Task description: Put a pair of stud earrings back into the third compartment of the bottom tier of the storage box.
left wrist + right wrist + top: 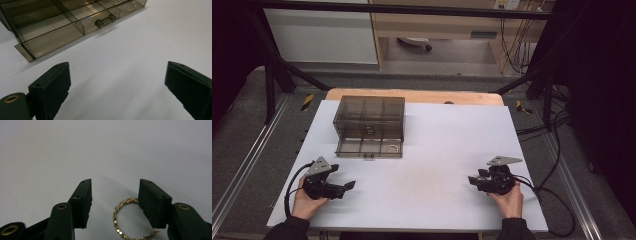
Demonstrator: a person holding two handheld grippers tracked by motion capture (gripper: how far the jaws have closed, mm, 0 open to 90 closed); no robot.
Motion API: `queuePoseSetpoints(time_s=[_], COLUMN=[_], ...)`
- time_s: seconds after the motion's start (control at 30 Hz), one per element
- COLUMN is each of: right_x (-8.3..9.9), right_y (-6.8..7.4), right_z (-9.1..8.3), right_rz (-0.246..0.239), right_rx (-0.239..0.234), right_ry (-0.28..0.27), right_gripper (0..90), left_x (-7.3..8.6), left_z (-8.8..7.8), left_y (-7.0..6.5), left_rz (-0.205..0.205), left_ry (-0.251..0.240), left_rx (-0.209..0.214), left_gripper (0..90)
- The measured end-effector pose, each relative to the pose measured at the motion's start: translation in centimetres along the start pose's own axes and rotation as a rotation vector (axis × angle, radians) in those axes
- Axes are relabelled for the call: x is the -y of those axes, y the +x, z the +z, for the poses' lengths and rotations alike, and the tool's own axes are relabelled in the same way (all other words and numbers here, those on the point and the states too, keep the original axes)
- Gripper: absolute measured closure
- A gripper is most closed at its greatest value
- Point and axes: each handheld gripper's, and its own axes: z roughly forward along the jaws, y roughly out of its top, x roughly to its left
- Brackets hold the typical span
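Note:
A gold beaded ring (117,220) lies flat on the white table (75,150) between the jaws of my right gripper (115,192). It sits close against the right-hand jaw, with a clear gap to the other, so nothing grips it. In the high view my right gripper (473,180) is at the table's front right, pointing left. My left gripper (342,177) rests at the front left, jaws spread wide with nothing between them (117,82). A smoky clear drawer box (369,117) stands at the back left with its bottom drawer (62,27) pulled out. Another gold ring (125,6) lies in one of its compartments.
The drawer has a small bar handle (105,20) at its front and several compartments. White tabletop (432,145) stretches between the two grippers. Cables (557,200) trail off the table's right side. A dark frame and floor surround the table.

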Motion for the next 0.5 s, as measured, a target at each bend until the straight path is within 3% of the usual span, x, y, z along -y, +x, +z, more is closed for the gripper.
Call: queuePoseSetpoints(time_s=[0.2,0.5], right_x=[0.3,0.8], right_y=[-1.0,-2.2], right_z=[0.0,-0.3], right_rz=[-0.013,-0.010], right_rx=[0.045,0.069], right_ry=[0.004,0.026], right_gripper=[52.1,64.8], left_x=[0.0,0.0], left_z=[0.0,0.0], left_y=[0.0,0.0], left_rz=[0.000,0.001], left_ry=[0.002,0.002], left_rx=[0.000,0.000], left_gripper=[6.3,6.5])
